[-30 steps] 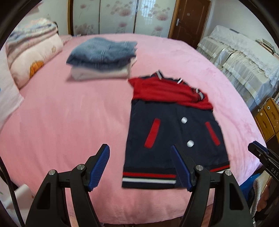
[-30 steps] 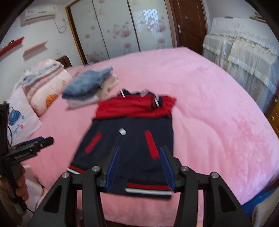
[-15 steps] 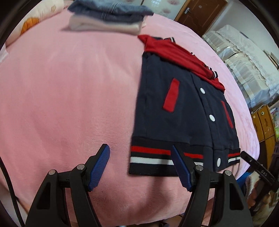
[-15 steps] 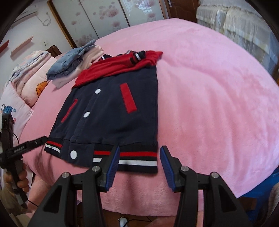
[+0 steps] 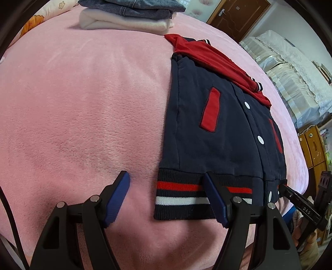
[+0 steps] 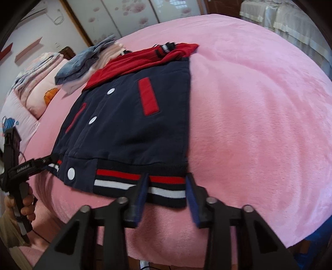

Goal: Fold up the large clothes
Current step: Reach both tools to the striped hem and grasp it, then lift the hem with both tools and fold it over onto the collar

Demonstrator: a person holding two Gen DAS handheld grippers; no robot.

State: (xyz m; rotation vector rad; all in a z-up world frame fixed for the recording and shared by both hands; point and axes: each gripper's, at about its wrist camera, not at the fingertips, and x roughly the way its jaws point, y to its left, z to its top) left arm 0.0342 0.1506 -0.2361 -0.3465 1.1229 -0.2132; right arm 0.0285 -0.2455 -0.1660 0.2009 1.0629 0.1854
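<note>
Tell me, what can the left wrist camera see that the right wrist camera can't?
Only the left wrist view shows the brown door, the yellow wooden cabinet, and the left gripper up close, jaws wide around the hem's left corner.

Only the right wrist view shows the flowered wardrobe doors, the wall shelves, the air conditioner's corner, and the right gripper, jaws closing on the hem's right corner.

Both show the navy and red jacket lying flat on the pink bed, with the stack of folded clothes behind it.
</note>
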